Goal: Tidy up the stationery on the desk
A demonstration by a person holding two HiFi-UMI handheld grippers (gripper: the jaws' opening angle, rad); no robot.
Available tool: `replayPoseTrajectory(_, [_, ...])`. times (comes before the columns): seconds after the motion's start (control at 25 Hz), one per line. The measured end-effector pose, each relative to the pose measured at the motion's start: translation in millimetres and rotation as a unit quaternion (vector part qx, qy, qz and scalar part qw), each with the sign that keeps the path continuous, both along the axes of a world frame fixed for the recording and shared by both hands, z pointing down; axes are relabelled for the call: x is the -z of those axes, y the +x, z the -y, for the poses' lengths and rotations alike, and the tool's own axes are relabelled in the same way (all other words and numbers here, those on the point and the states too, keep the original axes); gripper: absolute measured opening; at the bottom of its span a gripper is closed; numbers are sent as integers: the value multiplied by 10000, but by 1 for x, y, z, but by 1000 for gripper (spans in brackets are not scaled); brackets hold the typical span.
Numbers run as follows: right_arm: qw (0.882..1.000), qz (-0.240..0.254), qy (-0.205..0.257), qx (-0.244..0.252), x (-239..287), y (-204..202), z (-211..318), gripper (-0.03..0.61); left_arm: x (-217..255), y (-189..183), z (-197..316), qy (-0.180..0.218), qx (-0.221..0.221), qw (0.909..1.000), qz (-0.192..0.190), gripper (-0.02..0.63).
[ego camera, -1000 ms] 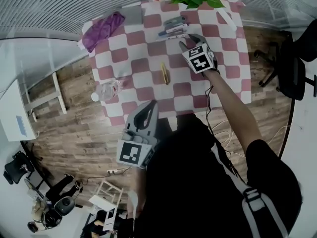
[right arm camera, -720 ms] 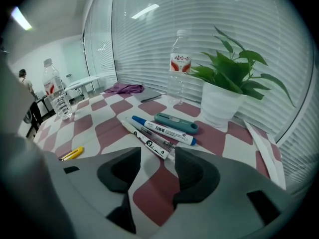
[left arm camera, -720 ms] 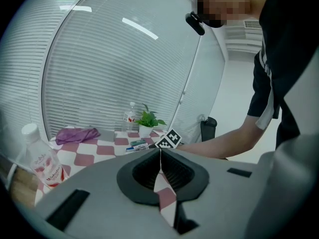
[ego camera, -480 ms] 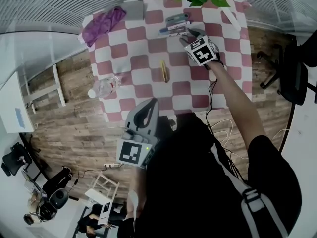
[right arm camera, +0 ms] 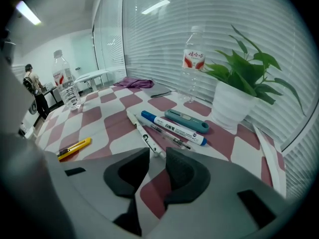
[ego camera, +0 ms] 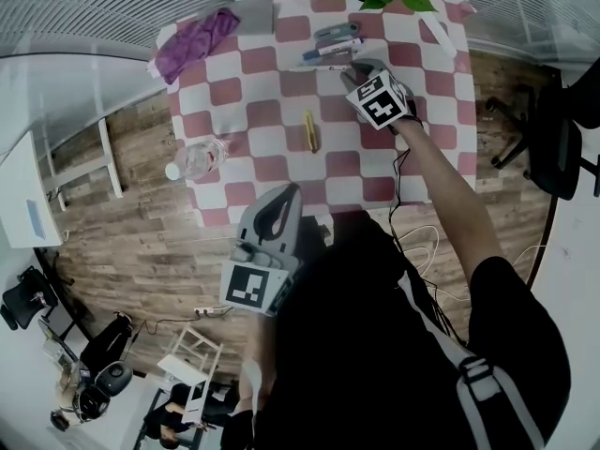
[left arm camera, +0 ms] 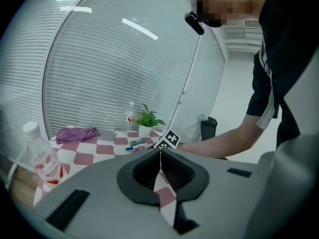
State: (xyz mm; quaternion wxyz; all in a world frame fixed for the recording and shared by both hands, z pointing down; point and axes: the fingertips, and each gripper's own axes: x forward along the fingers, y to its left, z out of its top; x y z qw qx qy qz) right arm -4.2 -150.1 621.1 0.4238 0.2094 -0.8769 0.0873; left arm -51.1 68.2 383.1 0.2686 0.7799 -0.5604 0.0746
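Several pens lie together at the far side of the checked table point(ego camera: 262, 148): a white pen point(right arm camera: 142, 129), a blue-capped marker point(right arm camera: 174, 128), a thin clear pen point(right arm camera: 172, 139) and a teal cutter point(right arm camera: 187, 121). My right gripper point(right arm camera: 157, 156) is tilted down over the white pen's near end. Its jaws have just been closing and stand half closed, with the pen's tip in the gap and the pads not touching it. In the head view the right gripper point(ego camera: 356, 67) sits just right of the pens point(ego camera: 330, 52). A yellow utility knife point(ego camera: 310, 131) lies mid-table. My left gripper point(ego camera: 287, 197) is shut and empty, off the near edge.
A potted plant point(right arm camera: 239, 91) and an upright bottle point(right arm camera: 192, 59) stand behind the pens. Another bottle point(ego camera: 195, 162) is near the table's left edge, and a purple cloth point(ego camera: 192, 40) lies at the far left corner. An office chair point(ego camera: 553, 129) stands to the right.
The right gripper has edged in toward the pens and its jaws stand closer together than before. The left gripper has stayed where it was.
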Motion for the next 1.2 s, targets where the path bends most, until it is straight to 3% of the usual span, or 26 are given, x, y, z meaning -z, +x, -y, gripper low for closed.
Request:
replayPoseTrajectory(0.64, [9985,-254,-36,477,-1,-10,-36,43,4,-5,-9,68,66,10000,5,34])
replayPoseTrajectory(0.96, [9995,-184,-246,17,1,-6,-63,37,8,-9,-15,175,-168,9997,-22,34])
replayPoseTrajectory(1.2, [9944,67,-605,-860,3,1,-84,37,17,-19,-17,320,-475,9983,58,34])
